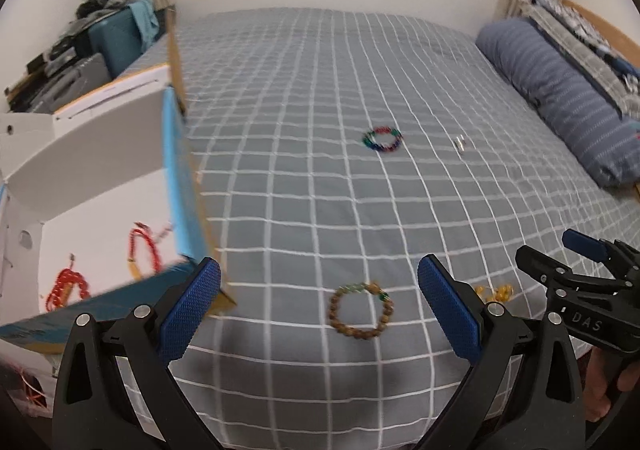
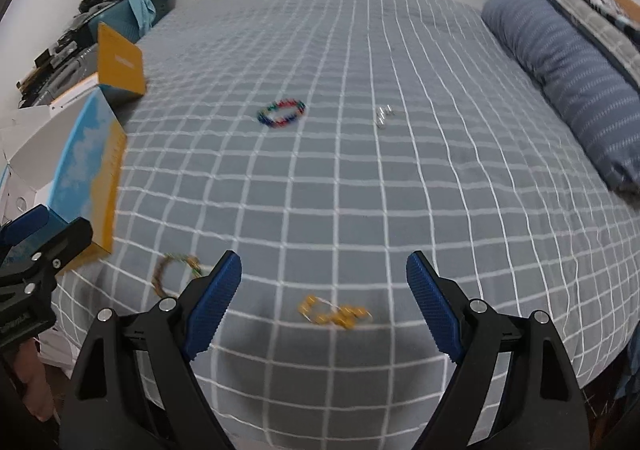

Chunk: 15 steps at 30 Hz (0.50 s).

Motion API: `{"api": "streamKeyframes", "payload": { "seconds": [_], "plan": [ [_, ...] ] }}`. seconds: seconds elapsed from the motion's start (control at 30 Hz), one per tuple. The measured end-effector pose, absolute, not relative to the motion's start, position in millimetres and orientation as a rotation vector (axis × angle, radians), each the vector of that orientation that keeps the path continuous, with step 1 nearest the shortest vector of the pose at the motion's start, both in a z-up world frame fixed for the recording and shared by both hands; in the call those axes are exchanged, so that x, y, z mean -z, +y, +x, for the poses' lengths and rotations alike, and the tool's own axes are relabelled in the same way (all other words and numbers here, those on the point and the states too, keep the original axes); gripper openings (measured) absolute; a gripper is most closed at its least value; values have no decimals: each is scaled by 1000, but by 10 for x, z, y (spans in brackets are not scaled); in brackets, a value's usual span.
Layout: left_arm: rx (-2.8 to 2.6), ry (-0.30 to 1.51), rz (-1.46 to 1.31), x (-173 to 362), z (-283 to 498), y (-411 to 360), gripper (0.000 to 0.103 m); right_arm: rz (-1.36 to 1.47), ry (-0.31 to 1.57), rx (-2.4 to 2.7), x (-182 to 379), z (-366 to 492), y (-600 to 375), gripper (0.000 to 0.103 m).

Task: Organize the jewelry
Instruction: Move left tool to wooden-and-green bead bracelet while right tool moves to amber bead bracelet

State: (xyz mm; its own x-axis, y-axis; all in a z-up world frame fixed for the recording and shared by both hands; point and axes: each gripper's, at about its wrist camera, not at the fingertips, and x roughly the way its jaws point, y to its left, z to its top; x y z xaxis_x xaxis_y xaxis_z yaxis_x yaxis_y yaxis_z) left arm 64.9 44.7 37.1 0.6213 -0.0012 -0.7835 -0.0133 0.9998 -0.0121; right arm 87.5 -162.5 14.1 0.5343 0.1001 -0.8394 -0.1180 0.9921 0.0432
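A brown beaded bracelet [image 1: 360,310] lies on the checked bedspread [image 1: 320,90] near the bed's front edge, between the left gripper's [image 1: 320,306] wide-open, empty jaws. A yellow bead piece [image 2: 334,312] lies just beside it, between the right gripper's [image 2: 324,298] equally open, empty jaws. Farther off rest a multicoloured bracelet [image 1: 382,139] and a small silver piece [image 1: 460,142]. The open box [image 1: 176,170] at left holds red bead strands [image 1: 144,246].

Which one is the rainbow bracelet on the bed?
Start at the grey bedsheet with white grid lines. Look out in its middle, beyond the two bracelets near the front edge. The ring of red, green and blue beads lies there, left of a small silvery piece; it alone is many-coloured.
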Motion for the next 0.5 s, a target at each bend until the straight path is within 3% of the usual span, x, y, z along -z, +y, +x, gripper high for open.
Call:
{"api": "streamKeyframes", "payload": {
  "seconds": [0.5],
  "plan": [
    [-2,1021,30,422,909,151,97,20,1113,-189,355,913,-1748,81]
  ]
}}
